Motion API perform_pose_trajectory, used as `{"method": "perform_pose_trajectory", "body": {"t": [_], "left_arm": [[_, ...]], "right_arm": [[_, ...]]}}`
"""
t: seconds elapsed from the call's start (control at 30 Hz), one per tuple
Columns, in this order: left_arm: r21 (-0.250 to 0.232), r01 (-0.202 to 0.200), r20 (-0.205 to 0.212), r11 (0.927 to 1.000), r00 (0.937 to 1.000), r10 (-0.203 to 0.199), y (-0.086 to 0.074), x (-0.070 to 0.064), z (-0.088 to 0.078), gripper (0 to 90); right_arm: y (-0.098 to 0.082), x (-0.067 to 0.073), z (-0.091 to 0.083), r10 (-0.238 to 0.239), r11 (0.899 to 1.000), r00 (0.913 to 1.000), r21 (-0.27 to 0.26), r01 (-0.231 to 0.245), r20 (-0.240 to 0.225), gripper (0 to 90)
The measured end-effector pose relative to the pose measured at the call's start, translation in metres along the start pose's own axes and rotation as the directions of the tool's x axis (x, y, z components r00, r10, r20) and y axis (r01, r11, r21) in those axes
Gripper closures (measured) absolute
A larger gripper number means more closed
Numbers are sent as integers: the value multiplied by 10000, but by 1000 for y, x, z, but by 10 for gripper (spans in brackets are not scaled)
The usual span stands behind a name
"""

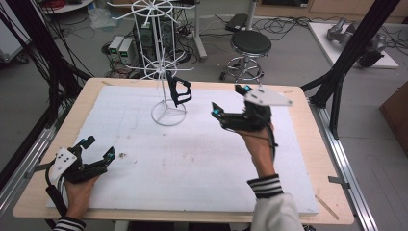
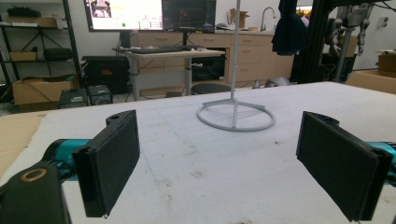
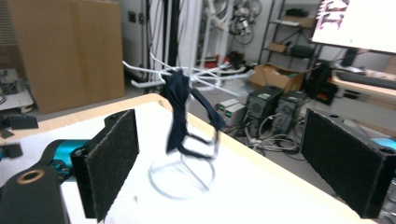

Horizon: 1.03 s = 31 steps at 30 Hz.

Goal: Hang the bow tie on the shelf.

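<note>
While both jaws gape empty, right hand-held gripper (image 1: pixel 230 107) should square up on the dark strap (image 1: pixel 180 90), frame centre, before closing.

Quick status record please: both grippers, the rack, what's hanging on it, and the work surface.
left gripper: open, nothing between the jaws, low over the near left of the board
right gripper: open, nothing between the jaws, raised, facing the rack
rack: white wire stand, upright on its ring base at the far side of the board
black strap: hanging from a lower rack arm, above the ring base
white board: foam sheet over the wooden table, a few dark smudges
</note>
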<state>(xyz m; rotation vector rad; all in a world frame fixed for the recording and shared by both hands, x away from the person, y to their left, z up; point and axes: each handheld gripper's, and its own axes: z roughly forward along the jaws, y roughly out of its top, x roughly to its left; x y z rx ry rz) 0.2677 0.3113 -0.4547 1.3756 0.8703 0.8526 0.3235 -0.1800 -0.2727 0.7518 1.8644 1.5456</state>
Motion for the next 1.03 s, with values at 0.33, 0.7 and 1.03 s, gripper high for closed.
{"method": "perform_pose_trajectory", "body": {"t": [0.33, 0.7, 1.03], "left_arm": [[-18, -1, 0, 10000, 10000, 1, 0, 0, 0, 138], [-63, -22, -22, 10000, 10000, 22, 0, 0, -1, 138], [-118, -33, -39, 9999, 10000, 33, 0, -1, -1, 138]], "right_arm": [[-80, -12, -93, -251, 9997, 9912, -9, 255, 1298, 109], [-169, -10, -102, 442, 9942, 9691, -1060, -188, 2428, 108], [-198, -12, -93, 802, 9938, 9558, -965, -549, 2828, 108]]}}
